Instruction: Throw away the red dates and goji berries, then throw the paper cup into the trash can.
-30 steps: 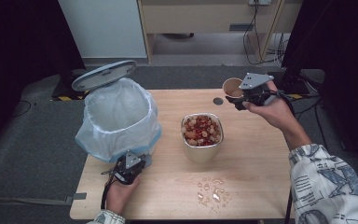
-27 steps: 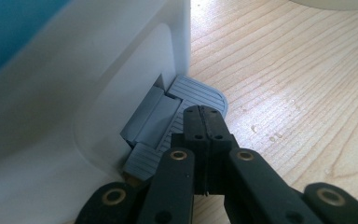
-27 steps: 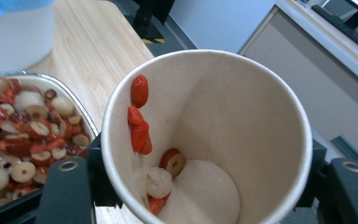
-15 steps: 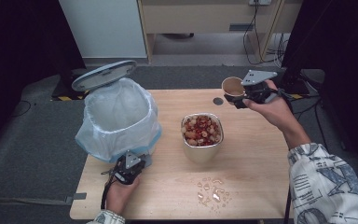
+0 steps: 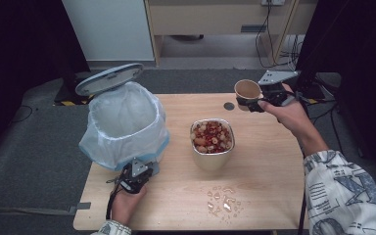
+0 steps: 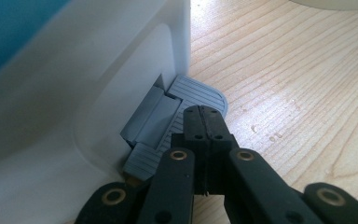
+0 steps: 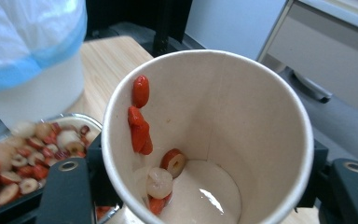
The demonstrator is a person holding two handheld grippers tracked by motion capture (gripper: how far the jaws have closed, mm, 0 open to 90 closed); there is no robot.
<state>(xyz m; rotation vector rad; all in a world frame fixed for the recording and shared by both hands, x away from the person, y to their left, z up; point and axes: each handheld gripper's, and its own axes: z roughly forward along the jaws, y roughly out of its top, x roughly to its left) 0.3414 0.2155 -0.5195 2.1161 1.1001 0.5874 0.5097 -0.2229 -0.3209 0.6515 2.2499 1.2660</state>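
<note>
The right claw (image 5: 254,104) grasps a paper cup (image 5: 247,91) by its wall, held above the far right part of the bench (image 5: 274,196). The cup is tipped so its mouth faces the camera side and slightly left. A few red and pale fruit bits and some liquid cling inside the cup (image 7: 205,140).

The left claw (image 6: 204,122) is clenched on nothing, its tips pressing the grey pedal (image 6: 186,100) at the foot of the lined bin (image 5: 125,122), whose lid (image 5: 108,78) stands open.

The relation that matters: the bin's mouth lies well to the left of the cup, past the metal container (image 5: 212,142) of fruit pieces between them. The right hand (image 5: 289,115) carries the cup, so it likely must travel left. No readable writing or brand shows anywhere.
</note>
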